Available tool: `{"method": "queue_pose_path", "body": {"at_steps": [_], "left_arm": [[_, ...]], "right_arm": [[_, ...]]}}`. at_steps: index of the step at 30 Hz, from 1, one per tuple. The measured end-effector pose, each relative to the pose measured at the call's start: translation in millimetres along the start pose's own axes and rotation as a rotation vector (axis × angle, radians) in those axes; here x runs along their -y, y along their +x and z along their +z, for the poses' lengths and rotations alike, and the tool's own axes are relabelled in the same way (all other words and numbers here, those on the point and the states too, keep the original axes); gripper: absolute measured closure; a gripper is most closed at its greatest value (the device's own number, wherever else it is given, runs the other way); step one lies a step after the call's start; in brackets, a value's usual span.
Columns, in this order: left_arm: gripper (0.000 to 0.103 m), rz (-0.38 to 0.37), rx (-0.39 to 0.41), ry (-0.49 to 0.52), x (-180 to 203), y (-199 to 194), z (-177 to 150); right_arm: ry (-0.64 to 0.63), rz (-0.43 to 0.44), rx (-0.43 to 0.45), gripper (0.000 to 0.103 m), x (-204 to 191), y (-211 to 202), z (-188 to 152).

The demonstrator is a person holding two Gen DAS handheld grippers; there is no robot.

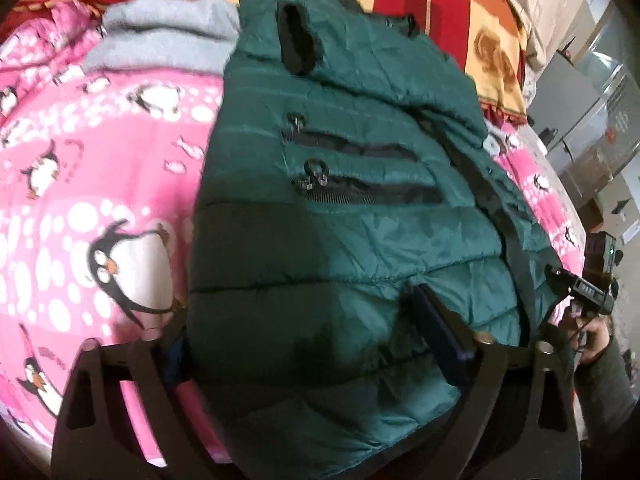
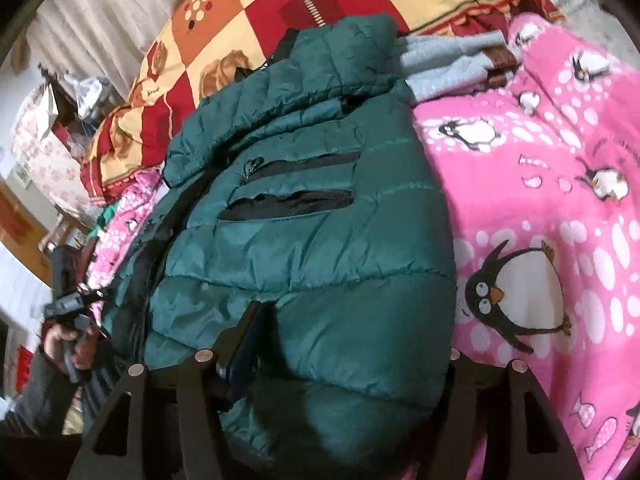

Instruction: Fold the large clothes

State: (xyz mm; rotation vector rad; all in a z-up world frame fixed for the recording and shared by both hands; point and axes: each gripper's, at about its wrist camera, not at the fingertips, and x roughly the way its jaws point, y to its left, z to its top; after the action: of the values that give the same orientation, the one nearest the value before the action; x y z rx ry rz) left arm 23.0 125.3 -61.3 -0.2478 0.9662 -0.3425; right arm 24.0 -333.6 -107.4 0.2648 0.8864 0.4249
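Note:
A dark green quilted puffer jacket (image 1: 352, 184) lies lengthwise on a pink penguin blanket (image 1: 80, 184), its black zip pockets facing up; it also shows in the right wrist view (image 2: 304, 240). My left gripper (image 1: 296, 328) has its jaws spread wide with the jacket's near hem bunched between them; one finger (image 1: 436, 328) rests on the fabric. My right gripper (image 2: 352, 344) also straddles the near hem of the jacket, with one finger (image 2: 244, 340) on the fabric and the other hidden under the cloth. Each gripper shows at the other view's edge, held in a hand.
A grey garment (image 1: 168, 40) lies folded beyond the jacket at the head of the bed (image 2: 448, 64). A red and yellow patterned quilt (image 2: 280, 20) is piled behind. Furniture and boxes (image 1: 580, 100) stand beside the bed.

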Motion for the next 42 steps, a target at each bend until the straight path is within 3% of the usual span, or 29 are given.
{"method": "queue_pose_path", "body": {"at_steps": [2, 4, 8, 12, 17, 21, 27, 29, 31, 37, 42], "left_arm": [[0.044, -0.002, 0.05, 0.003, 0, -9, -1], [0.053, -0.02, 0.082, -0.02, -5, -13, 0], [0.053, -0.072, 0.098, -0.069, -14, -11, 6], [0.049, -0.043, -0.027, -0.066, -11, 13, 11], [0.046, -0.068, -0.013, -0.077, -13, 10, 10], [0.046, -0.078, 0.003, -0.097, -16, 6, 7], [0.048, -0.068, 0.077, -0.068, -9, -5, 3], [0.08, -0.042, 0.106, -0.064, -9, -11, 3], [0.085, -0.035, 0.11, -0.066, -10, -13, 2], [0.085, 0.051, 0.088, -0.003, 1, -6, 2], [0.074, 0.161, 0.097, 0.044, 15, 0, 2]], "right_arm": [[-0.023, -0.027, 0.036, 0.043, -7, -6, -1], [-0.085, -0.016, 0.1, 0.043, -19, -16, -3], [-0.096, 0.037, 0.129, 0.043, -18, -19, -4], [-0.035, 0.012, 0.04, 0.045, -7, -2, -1], [-0.022, -0.004, 0.02, 0.045, -7, 1, -2], [-0.04, -0.017, 0.057, 0.046, -12, -6, -2], [-0.104, -0.042, 0.123, 0.069, -26, -18, -3], [-0.117, -0.064, 0.117, 0.073, -30, -17, -2], [-0.121, -0.065, 0.12, 0.077, -31, -18, -3], [-0.129, -0.079, 0.122, 0.081, -36, -20, -4], [-0.13, -0.129, 0.091, 0.079, -37, -13, -3]]}}
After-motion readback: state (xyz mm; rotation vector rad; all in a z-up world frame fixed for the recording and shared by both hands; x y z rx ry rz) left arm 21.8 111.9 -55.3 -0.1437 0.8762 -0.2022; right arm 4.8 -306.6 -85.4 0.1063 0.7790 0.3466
